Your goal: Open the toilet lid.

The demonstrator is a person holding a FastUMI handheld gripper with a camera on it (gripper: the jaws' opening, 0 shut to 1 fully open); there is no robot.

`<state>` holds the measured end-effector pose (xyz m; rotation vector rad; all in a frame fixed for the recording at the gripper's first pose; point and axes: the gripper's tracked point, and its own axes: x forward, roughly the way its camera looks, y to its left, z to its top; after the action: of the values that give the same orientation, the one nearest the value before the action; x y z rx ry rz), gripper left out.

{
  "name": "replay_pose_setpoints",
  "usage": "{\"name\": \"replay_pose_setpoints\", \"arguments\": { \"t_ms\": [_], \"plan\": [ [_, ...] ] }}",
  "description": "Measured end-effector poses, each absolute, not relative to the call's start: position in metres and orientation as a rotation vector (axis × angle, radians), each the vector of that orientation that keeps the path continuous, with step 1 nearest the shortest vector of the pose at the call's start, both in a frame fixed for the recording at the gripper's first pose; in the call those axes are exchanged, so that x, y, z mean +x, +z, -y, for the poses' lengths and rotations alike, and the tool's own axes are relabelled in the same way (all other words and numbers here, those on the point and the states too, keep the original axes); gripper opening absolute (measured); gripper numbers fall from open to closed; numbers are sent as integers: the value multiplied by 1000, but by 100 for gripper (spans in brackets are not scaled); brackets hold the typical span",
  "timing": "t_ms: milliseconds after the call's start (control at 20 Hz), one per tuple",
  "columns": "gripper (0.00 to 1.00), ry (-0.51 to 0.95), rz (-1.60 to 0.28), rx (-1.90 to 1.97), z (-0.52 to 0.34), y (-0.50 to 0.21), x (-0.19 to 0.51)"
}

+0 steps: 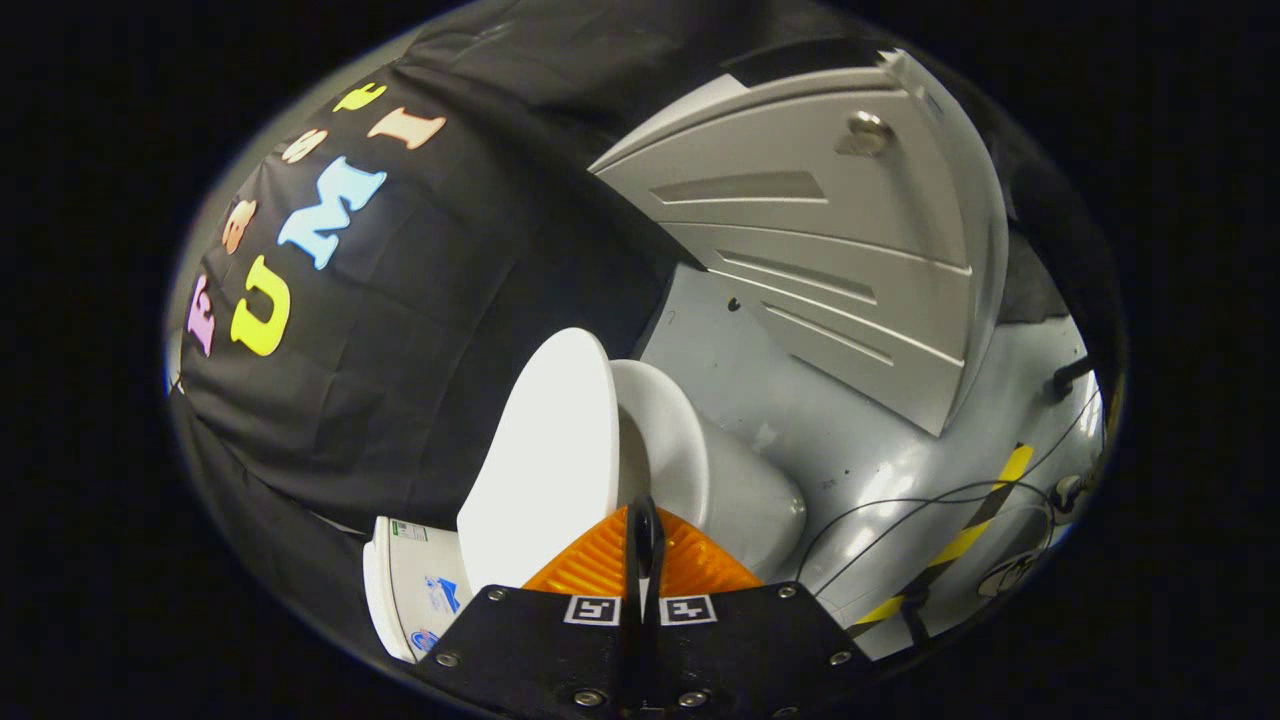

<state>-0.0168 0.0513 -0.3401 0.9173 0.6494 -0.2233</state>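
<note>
The gripper point(644, 545) shows two orange fingers point(590, 565) drawn close together, with only a thin dark slit between them. The edge of the toilet lid point(550, 460) enters that slit, but whether both pads press on it cannot be told.

The one white toilet lid rises just ahead of the fingers, toward 11 o'clock from the tips. It stands apart from the seat, with its long axis running from the fingers up toward 12 o'clock and its broad face turned toward 9 o'clock. Beside it at 1 o'clock is the one seat and bowl point(700, 480). At 8 o'clock from the fingertips sits the white cistern point(410, 590), with stickers on it.

Beyond the bowl, the grey floor point(850, 440) carries one yellow-and-black striped strip point(960, 540) and thin black cables point(900, 505), at 3 o'clock. Farthest out, toward 1 o'clock, stands one grey ribbed panel point(830, 230).
</note>
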Motion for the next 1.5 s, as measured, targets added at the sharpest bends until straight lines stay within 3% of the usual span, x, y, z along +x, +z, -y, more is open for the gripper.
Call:
{"name": "replay_pose_setpoints", "arguments": {
  "t_ms": [1500],
  "plan": [
    [0,-114,-371,509,-122,-171,-13]
  ]
}}
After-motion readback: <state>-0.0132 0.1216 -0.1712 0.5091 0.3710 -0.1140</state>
